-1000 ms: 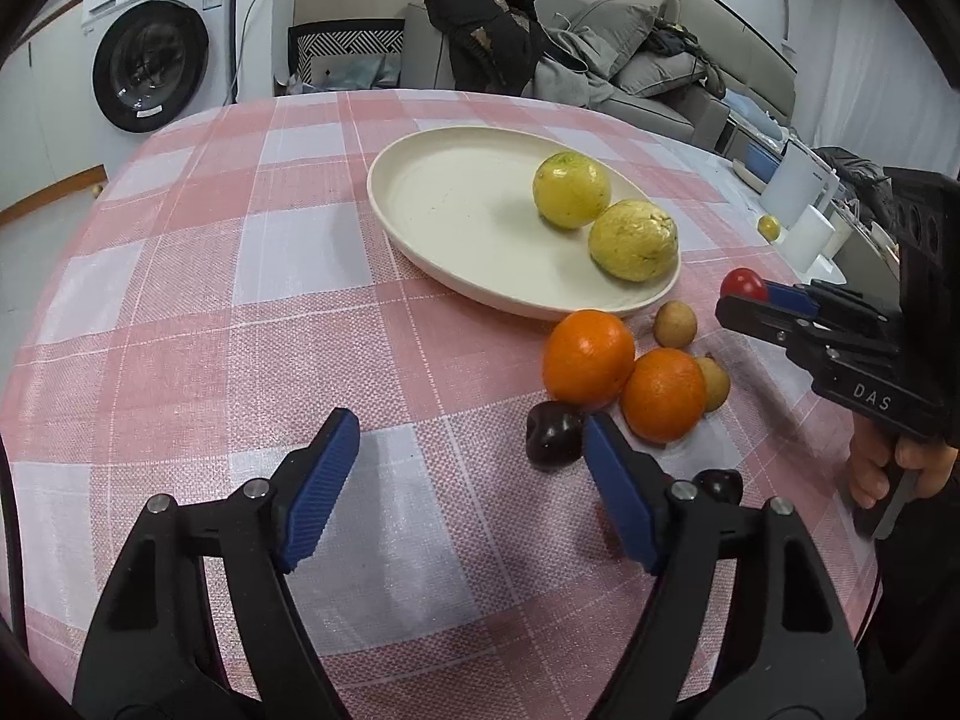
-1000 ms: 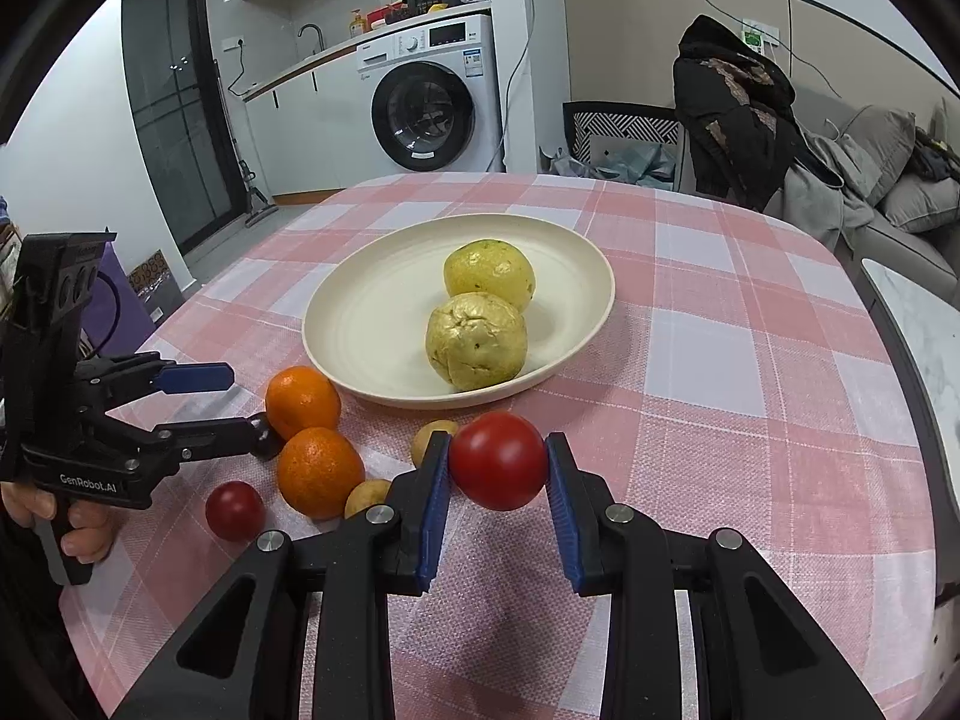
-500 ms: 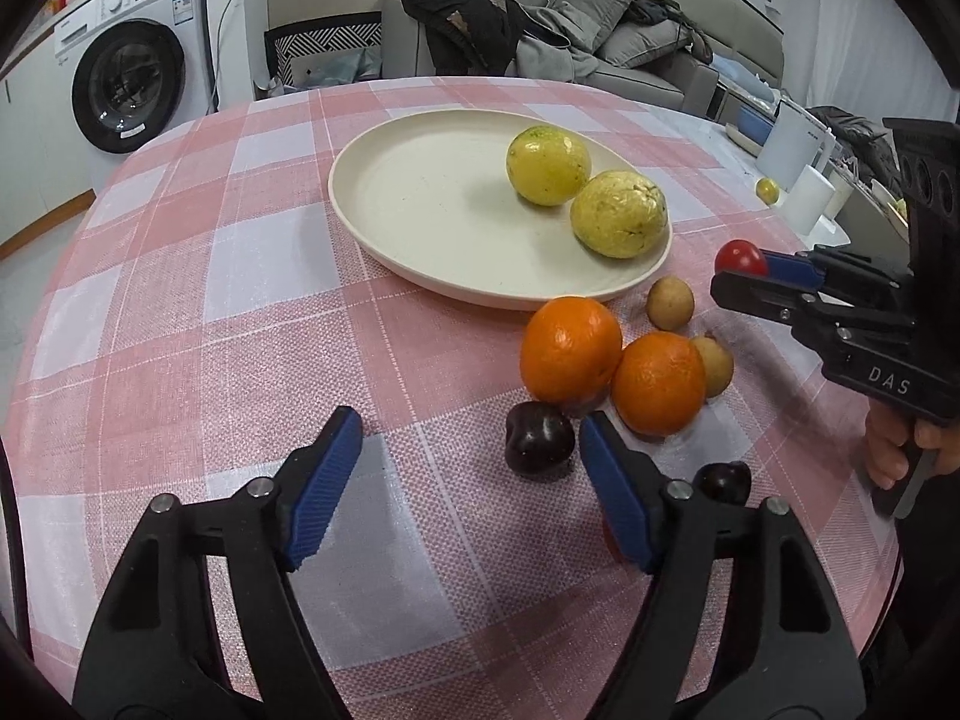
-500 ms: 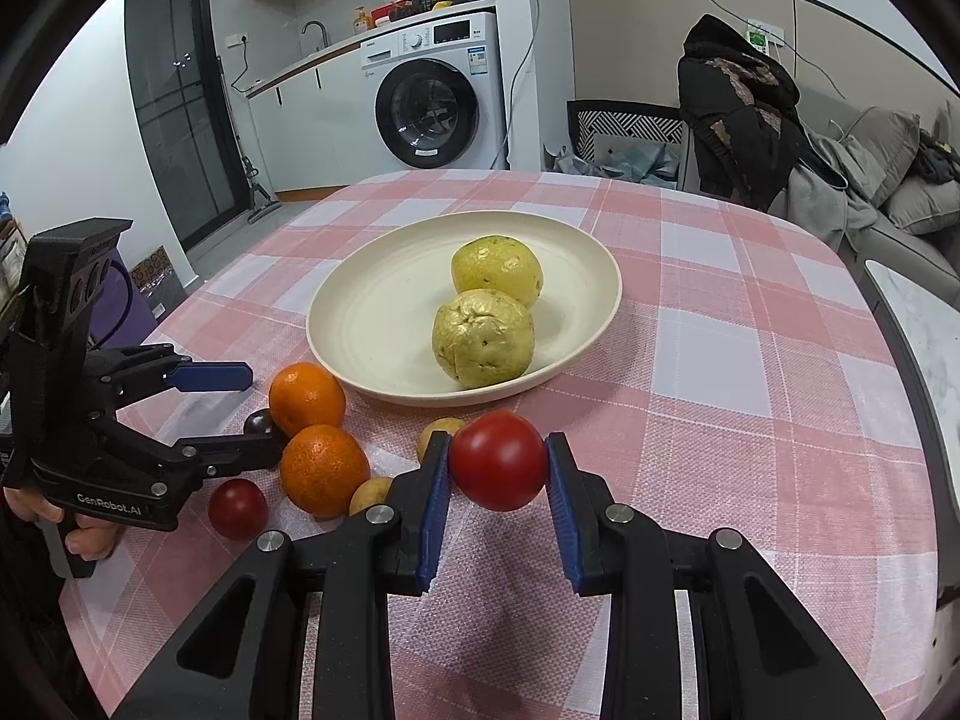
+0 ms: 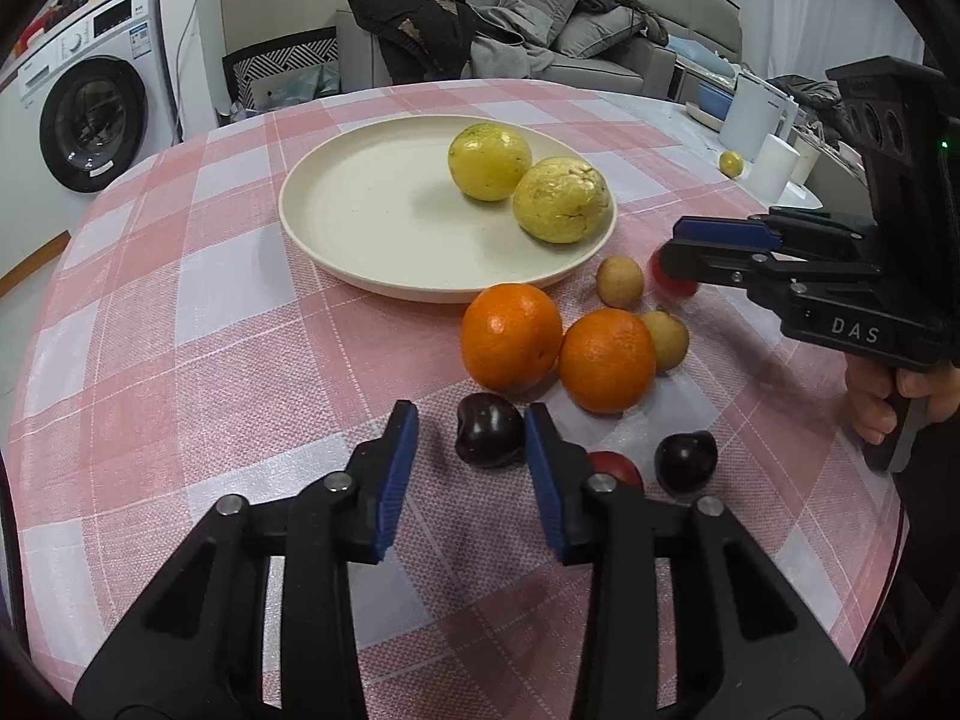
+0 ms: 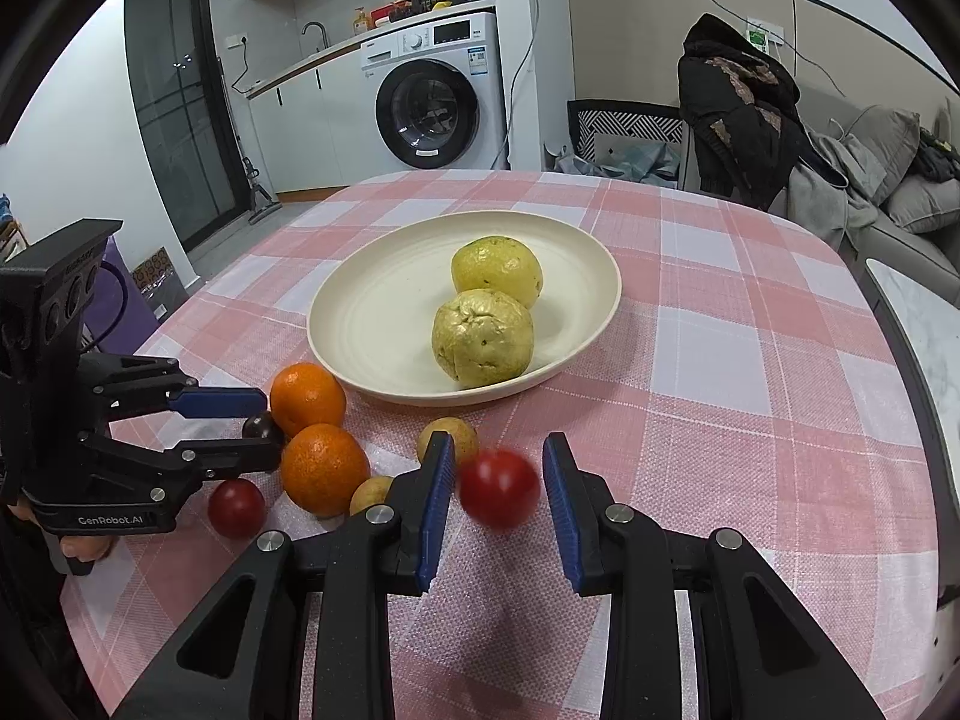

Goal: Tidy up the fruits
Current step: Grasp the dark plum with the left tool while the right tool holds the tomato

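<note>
The left gripper has its jaws closing around a dark plum that lies on the checked cloth. The plum is between the blue pads and near the right one, but the left pad is not yet on it, so it is not clamped.

The right gripper has its jaws apart. A red tomato shows blurred between them, and neither pad touches it.

I judge the task to be at an early stage. Only two yellow fruits lie on the cream plate, touching each other. Left on the cloth beside the plate are two oranges, two small brown fruits, a second dark plum and another red fruit, which is partly hidden behind the left gripper.
</note>
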Available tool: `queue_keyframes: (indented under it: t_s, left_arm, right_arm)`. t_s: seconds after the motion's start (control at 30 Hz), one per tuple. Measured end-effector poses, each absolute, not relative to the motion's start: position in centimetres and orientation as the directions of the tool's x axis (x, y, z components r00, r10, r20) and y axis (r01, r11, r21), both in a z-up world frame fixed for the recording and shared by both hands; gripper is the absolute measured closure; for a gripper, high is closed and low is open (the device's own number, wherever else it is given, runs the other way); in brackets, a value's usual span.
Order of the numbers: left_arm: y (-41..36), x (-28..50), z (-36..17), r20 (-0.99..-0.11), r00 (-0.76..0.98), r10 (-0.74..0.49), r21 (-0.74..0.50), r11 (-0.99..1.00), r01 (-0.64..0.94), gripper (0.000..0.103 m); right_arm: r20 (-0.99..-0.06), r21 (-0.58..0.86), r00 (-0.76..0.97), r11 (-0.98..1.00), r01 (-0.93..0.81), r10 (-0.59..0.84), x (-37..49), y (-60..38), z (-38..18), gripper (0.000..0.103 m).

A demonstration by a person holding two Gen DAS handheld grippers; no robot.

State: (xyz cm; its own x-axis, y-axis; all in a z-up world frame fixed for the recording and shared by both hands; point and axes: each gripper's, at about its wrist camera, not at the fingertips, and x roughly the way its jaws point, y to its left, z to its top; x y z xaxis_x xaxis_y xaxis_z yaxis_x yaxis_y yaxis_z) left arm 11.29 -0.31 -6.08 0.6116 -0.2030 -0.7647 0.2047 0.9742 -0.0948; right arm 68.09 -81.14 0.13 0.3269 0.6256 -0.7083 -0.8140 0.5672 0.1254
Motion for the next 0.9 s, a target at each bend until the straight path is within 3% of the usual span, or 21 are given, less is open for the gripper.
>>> queue_keyframes:
  t_s: [0.17,0.9]
  left_arm:
    - [-0.6,11.1,-6.1,-0.761,0.607,-0.230,-0.113,0.968,0.225,0.083]
    - [0.6,10.1,-5.2,-0.729,0.638,-0.247,-0.149,0.968,0.204,0.083]
  right_arm:
    - [-0.715,0.127,0.320,0.565,-0.815,0.622,68.1,-81.0,-0.1,0.071]
    - [-0.765,0.183,0.218,0.529,-0.828,0.606,68.2,-80.3,-1.4,0.071]
